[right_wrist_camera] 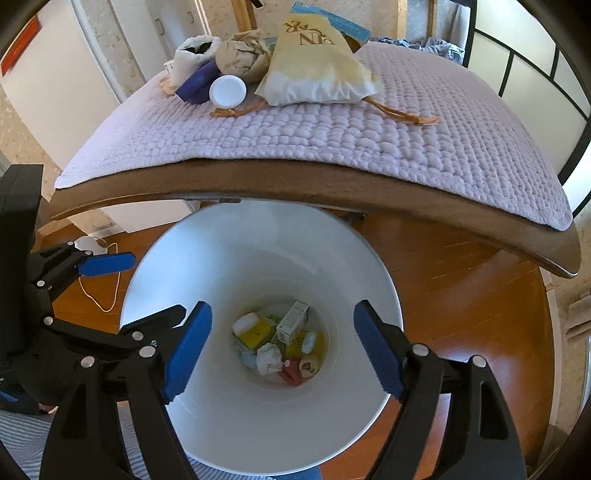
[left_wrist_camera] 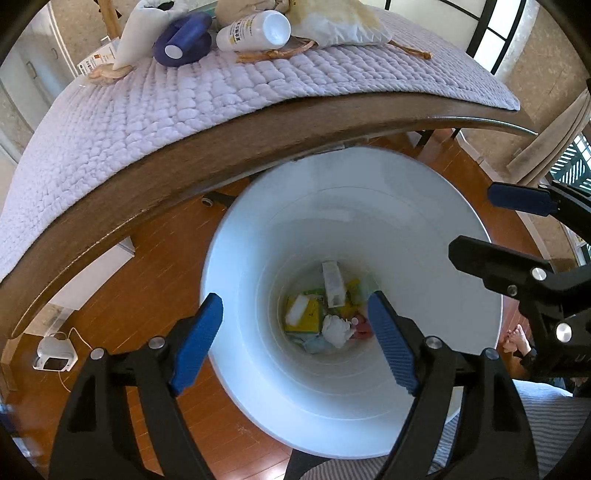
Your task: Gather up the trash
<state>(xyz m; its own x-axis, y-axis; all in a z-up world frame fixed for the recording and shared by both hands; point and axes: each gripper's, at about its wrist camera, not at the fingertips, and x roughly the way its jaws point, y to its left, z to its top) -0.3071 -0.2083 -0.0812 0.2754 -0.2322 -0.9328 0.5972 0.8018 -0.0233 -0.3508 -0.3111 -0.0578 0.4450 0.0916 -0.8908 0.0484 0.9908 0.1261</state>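
Reddish wooden floor (right_wrist_camera: 461,295), daylit. Brown wooden desk (right_wrist_camera: 258,181) under a quilted lilac mat (right_wrist_camera: 332,136). Speckled beige walls (left_wrist_camera: 554,66), dark-framed window (right_wrist_camera: 524,66), white door (right_wrist_camera: 55,74).

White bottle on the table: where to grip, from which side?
Grip the white bottle across the middle of its body, coming from above. It lies on its side on the quilted mat, base towards the bin, with the purple bottle close alongside, so side access looks tight.
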